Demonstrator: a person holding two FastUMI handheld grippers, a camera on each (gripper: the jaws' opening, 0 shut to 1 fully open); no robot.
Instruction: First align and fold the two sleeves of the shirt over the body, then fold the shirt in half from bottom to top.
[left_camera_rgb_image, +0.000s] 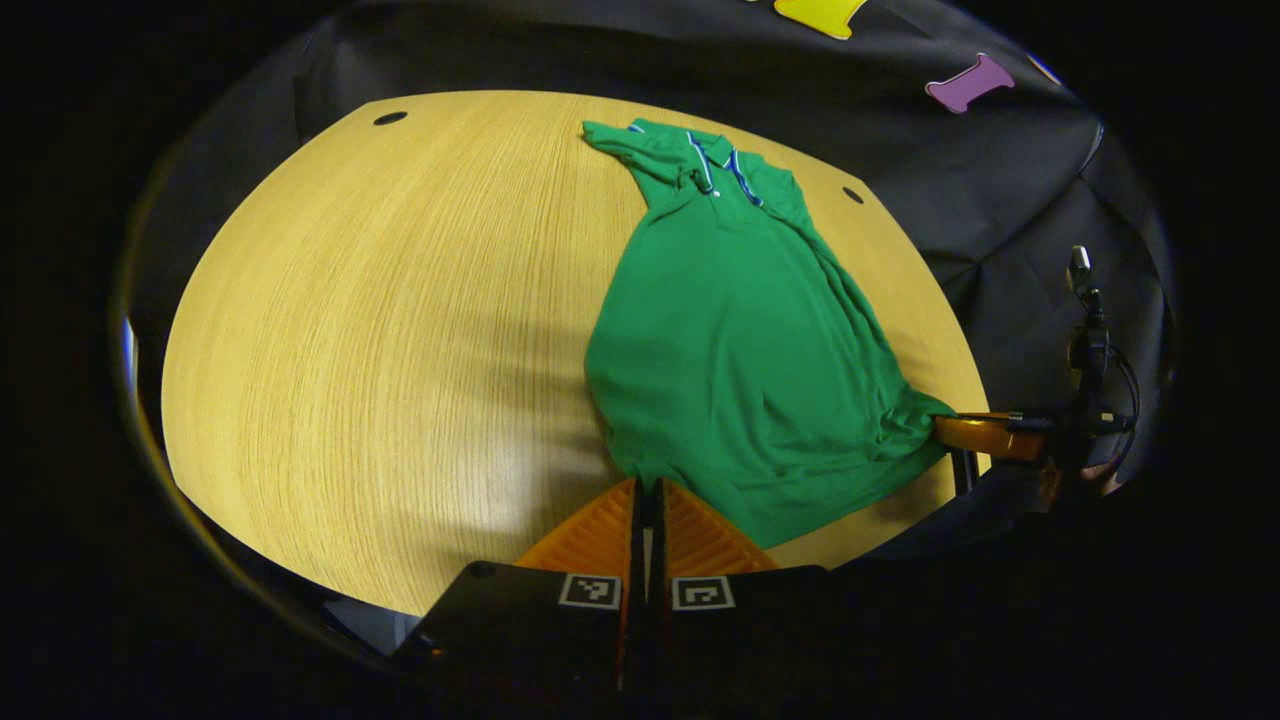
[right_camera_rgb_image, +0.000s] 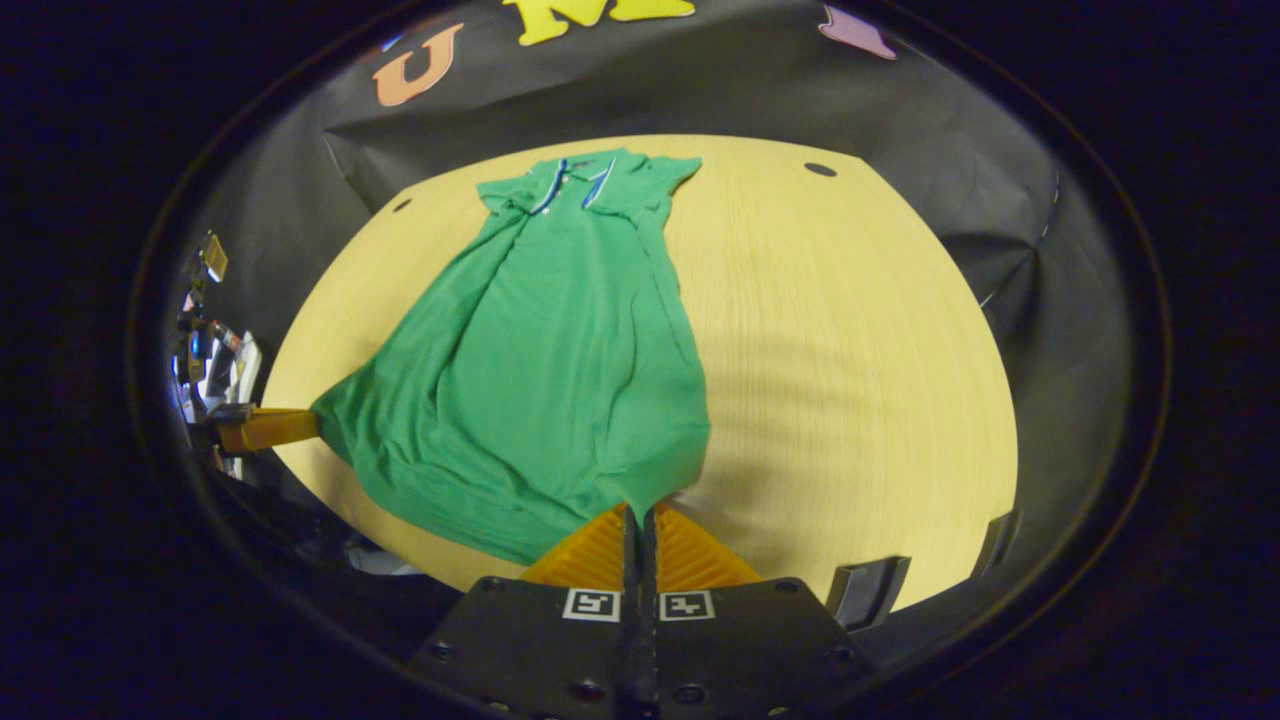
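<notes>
In the left gripper view, bare wood-grain table (left_camera_rgb_image: 380, 330) spreads to the left of the left tongs (left_camera_rgb_image: 647, 490), with a small dark hole (left_camera_rgb_image: 390, 118) at its far left corner. The left tongs sit at the near edge with their two fingers pressed together, and the near left corner of the green shirt's (left_camera_rgb_image: 730, 340) hem is pinched between them. From there the shirt runs ahead and slightly right, narrow, with both sleeves folded in over the body and the striped collar (left_camera_rgb_image: 720, 170) at the far end. Farther right, the other bottom corner of the hem is drawn to a point that meets the right tongs (left_camera_rgb_image: 945, 428) at the table's right edge; the cloth bunches into creases there. A second hole (left_camera_rgb_image: 853, 195) lies beyond the shirt's right side.

In the right gripper view, the left tongs (right_camera_rgb_image: 315, 425) appear far to the left, at the stretched hem corner. The shirt (right_camera_rgb_image: 560, 370) lies ahead and to the left of the right tongs (right_camera_rgb_image: 640, 512), its collar (right_camera_rgb_image: 575, 185) farthest away. The right tongs are closed tight at the near edge, gripping the hem corner where the cloth comes down to their tips. To their right is open table (right_camera_rgb_image: 850, 370), with a hole (right_camera_rgb_image: 820, 169) at the far right corner.
</notes>
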